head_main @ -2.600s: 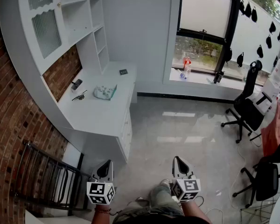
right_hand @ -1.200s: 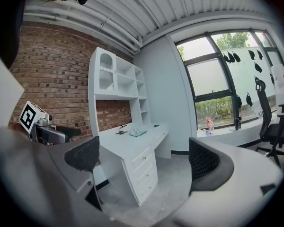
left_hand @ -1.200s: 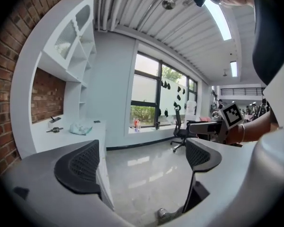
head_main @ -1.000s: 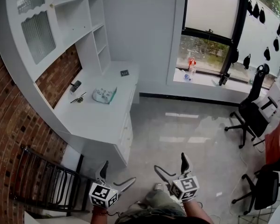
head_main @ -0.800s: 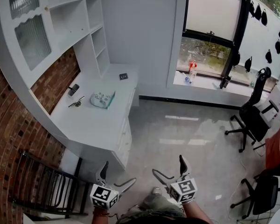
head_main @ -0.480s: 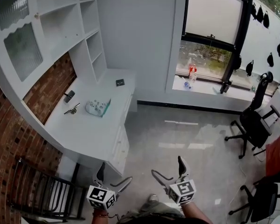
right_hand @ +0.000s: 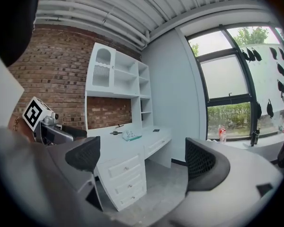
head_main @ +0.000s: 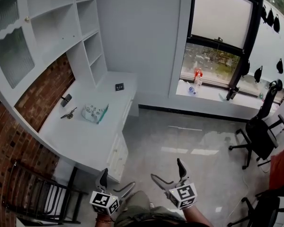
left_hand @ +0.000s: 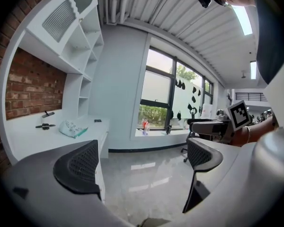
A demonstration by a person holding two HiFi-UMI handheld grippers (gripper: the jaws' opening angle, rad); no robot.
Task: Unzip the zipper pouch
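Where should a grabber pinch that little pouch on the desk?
The pouch lies flat on the desk, brick wall and shelves behind. So probably pinch its teal edge, coming from the desk's open front. The zipper is too small to see.

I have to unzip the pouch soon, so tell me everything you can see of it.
The pouch is small and soft-looking, pale with little dark marks and a teal strip along one edge. It lies flat on the white desk, apart from the small dark things nearer the brick wall. Only the desk touches it. Its zipper is too small to make out.
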